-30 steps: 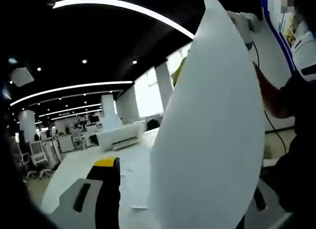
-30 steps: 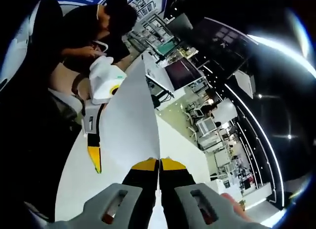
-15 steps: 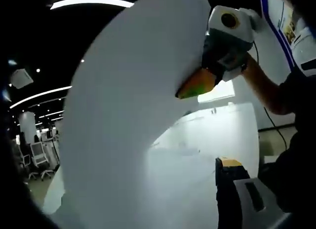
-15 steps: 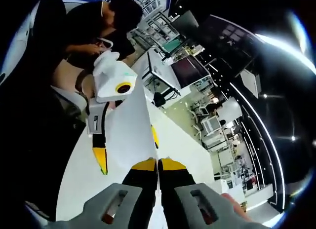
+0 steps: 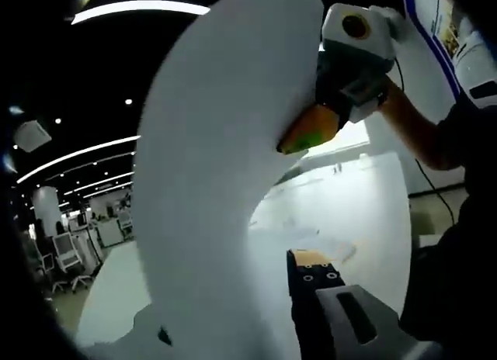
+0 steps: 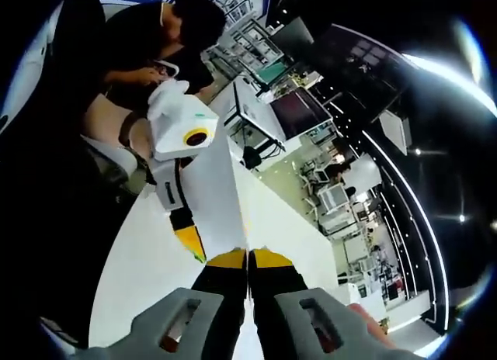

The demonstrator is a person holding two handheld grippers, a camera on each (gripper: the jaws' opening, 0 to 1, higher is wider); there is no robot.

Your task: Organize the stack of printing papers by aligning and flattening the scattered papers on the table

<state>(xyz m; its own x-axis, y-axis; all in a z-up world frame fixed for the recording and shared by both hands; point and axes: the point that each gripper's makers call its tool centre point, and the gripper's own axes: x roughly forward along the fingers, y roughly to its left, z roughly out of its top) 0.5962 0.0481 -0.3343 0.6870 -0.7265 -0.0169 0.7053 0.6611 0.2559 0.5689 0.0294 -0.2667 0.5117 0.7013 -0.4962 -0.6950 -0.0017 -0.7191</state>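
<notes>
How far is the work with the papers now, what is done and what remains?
Done: nothing visibly aligned yet. In hand: the right gripper is shut on a sheet of paper held up in the air, with the left gripper beside it. Left: laying it flat on the white table and squaring the stack.

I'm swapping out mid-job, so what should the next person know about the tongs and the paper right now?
Right tongs: shut on the edge of the white sheet, held up off the table.
Left tongs: beside the same sheet; whether they grip it cannot be told.
In the left gripper view the sheet curves in the air, with the right tongs at its upper edge.
Done: one sheet lifted.
Left: lay it flat, square it with the other papers; the stack itself isn't visible here.
</notes>
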